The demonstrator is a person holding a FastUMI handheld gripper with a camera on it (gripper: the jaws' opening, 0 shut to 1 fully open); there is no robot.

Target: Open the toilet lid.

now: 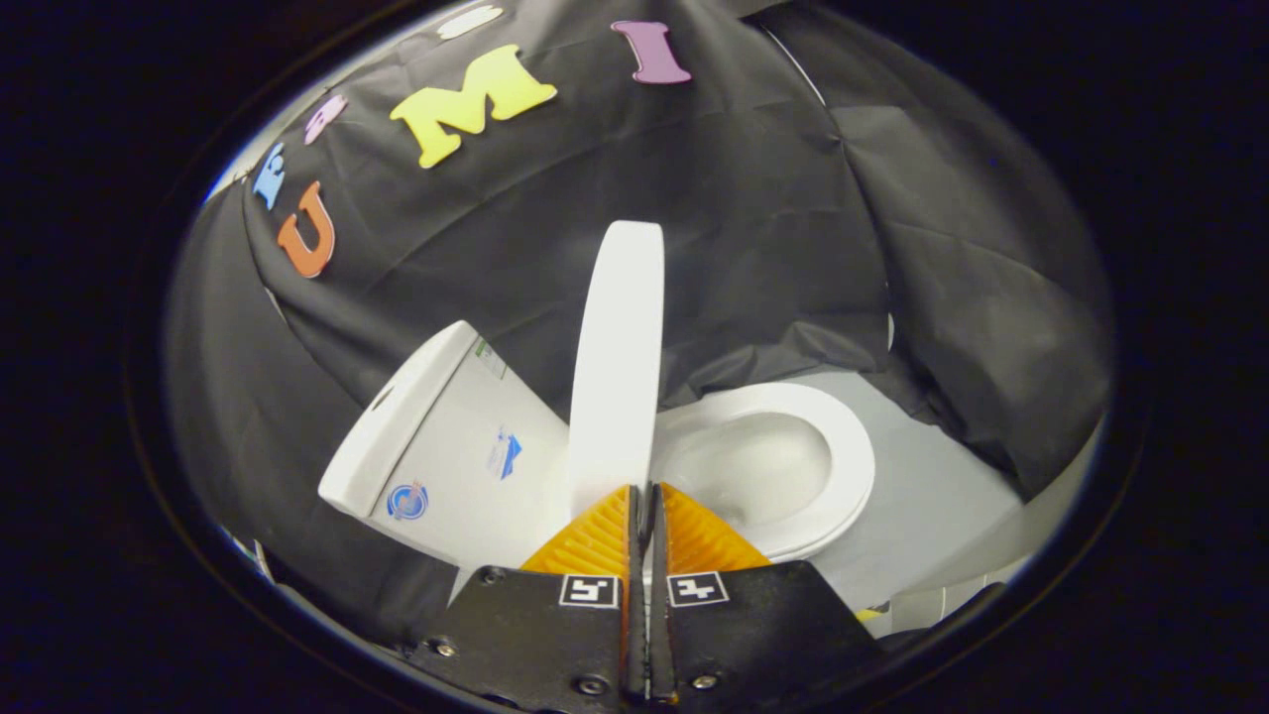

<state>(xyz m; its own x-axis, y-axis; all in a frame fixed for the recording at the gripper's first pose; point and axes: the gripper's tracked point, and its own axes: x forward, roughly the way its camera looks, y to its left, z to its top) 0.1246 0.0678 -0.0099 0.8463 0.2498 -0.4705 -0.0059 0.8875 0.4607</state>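
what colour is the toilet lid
Plain white, seen edge-on in the gripper view; the toilet lid stands raised just ahead of the closed claw.

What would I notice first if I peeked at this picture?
The tall white toilet lid jumps out first, standing almost upright just ahead of the gripper, whose two fingers sit nearly closed at its lower edge. Beside the lid lies the open white toilet bowl with its oval rim, and on the lid's other side leans the white water tank. Crumpled black cloth hangs behind them all.

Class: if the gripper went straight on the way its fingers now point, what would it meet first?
The raised toilet lid: its edge stands just ahead of the gripper, whose fingers look closed together. Whether they already touch it is unclear.
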